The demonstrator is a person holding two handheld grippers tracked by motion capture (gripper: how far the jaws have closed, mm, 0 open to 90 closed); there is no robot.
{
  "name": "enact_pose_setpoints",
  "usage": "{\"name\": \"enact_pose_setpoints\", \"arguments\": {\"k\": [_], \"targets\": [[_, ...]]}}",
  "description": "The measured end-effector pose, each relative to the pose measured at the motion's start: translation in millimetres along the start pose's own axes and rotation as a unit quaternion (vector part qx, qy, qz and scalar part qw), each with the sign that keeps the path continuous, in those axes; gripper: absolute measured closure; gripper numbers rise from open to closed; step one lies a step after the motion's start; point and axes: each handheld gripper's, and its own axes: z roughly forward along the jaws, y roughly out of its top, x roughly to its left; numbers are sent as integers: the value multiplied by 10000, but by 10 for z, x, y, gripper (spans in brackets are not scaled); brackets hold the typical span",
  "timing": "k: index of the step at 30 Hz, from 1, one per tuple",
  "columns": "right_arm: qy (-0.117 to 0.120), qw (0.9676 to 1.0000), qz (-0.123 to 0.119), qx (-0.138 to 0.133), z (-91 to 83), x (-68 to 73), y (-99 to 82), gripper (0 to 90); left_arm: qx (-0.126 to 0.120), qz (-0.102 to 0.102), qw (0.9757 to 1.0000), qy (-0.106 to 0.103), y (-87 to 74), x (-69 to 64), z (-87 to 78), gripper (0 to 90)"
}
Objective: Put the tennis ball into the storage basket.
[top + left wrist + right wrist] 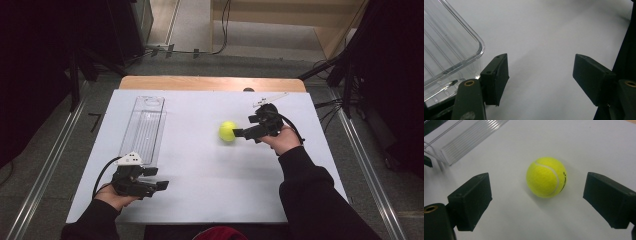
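A yellow tennis ball (228, 131) (546, 177) rests on the white table top (200, 165), right of centre. My right gripper (241, 131) (537, 202) stands open just right of the ball, its jaws pointing at it, ball a little ahead of the jaw tips and untouched. A clear plastic tray (144, 127) (446, 47) lies lengthwise on the left side of the table. My left gripper (159, 179) (540, 75) is open near the tray's near end, above bare table, with nothing between its jaws.
The tray (471, 137) also appears at the top left of the right gripper view. A wooden table edge (210, 83) runs along the far side. Metal rails (45, 165) flank the table on the floor, and cables (330, 105) lie at the far right.
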Motion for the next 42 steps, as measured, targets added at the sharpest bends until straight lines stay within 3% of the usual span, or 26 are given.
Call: {"name": "enact_pose_setpoints", "arguments": {"k": [13, 16, 29, 42], "targets": [[-45, 9999, -81, -40, 49, 0, 179, 65, 0, -1, 10000, -10, -3, 6, 4, 296], [-149, 9998, -134, 36, 73, 1, 218, 65, 1, -4, 10000, -11, -4, 7, 5, 296], [-82, 9999, -54, -96, 175, -46, 359, 65, 28, -18, 10000, 32, -13, 7, 9, 296], [-88, 9997, -203, -101, 371, -13, 493, 65, 28, -52, 10000, 46, -27, 15, 4, 296]]}}
